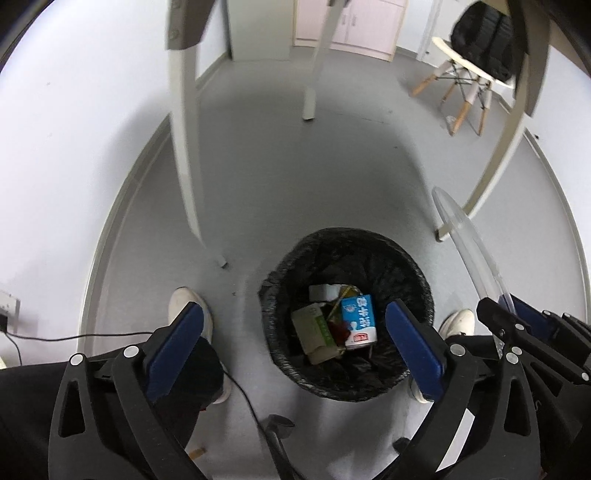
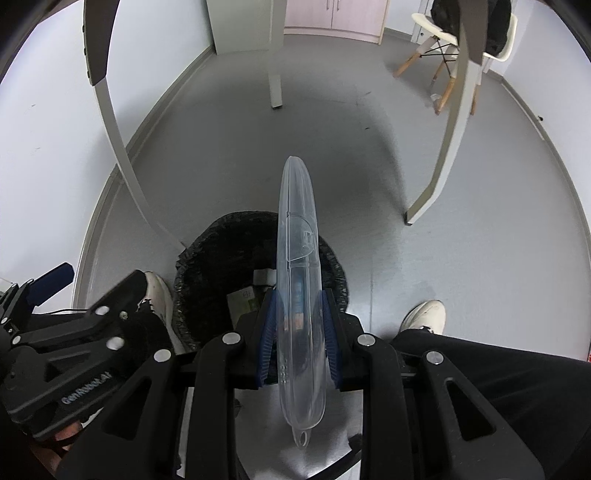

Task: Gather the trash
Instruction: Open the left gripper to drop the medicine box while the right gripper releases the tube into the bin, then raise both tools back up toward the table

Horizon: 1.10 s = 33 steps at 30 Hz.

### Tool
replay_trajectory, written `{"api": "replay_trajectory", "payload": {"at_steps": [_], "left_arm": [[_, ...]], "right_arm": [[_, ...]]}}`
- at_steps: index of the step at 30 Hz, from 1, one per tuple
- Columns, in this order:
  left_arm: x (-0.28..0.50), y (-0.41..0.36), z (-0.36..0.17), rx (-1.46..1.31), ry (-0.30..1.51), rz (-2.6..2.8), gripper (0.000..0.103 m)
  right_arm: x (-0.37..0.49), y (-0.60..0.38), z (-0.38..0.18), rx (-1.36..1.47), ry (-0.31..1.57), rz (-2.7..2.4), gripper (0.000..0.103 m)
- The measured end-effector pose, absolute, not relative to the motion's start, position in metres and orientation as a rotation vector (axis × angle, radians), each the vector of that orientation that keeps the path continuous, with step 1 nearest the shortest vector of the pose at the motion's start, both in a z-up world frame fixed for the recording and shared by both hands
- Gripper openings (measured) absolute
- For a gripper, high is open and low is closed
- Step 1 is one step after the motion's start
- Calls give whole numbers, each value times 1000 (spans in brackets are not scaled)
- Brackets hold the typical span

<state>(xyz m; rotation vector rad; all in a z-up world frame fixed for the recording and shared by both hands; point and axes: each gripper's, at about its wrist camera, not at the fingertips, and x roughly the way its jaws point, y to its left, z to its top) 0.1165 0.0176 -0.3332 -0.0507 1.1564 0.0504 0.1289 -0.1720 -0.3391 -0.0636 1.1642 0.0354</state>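
- Left hand-held gripper: jaws spread wide, nothing between the blue pads; it hangs released directly above the trash bin and points steeply down
- Trash bin: round, lined with a black bag, standing on the grey floor between the person's two white shoes
- Bin contents: a blue and white carton lying on top at the right, a pale green box beside it at the left, a white scrap behind both, and a red item partly hidden between them
- Right hand-held gripper: clenched on a clear plastic lid, both blue pads pressing its sides; the lid is held on edge, its long rim running away from the gripper and a small tab with a hole at the near end
- The clear plastic lid sits above the near rim of the bin, just to the right of the left gripper; through it part of the carton shows
- White legs of the counter stand on the floor beyond the bin
- A chair with wooden legs, carrying a black backpack, stands well apart near the far wall
- A black cable runs across the floor at the left
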Motion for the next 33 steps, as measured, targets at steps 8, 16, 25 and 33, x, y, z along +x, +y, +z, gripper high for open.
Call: {"api": "replay_trajectory", "payload": {"at_steps": [8,16,25,33], "left_arm": [[114,42,-334,-74,1154,94,97],[115,42,-336,-66,1164,105,97],[112,43,-335,-51,1165,118,97],[103,44,-321,-56,1136,111,97]], "right_arm": [[138,-157,-350,-87,1189,53,24],[138,-150,-355,-95,1181,62,36],[137,-151,-349,-90,1143,49,73],[132,-164,-336,-76,1099,23,94]]}}
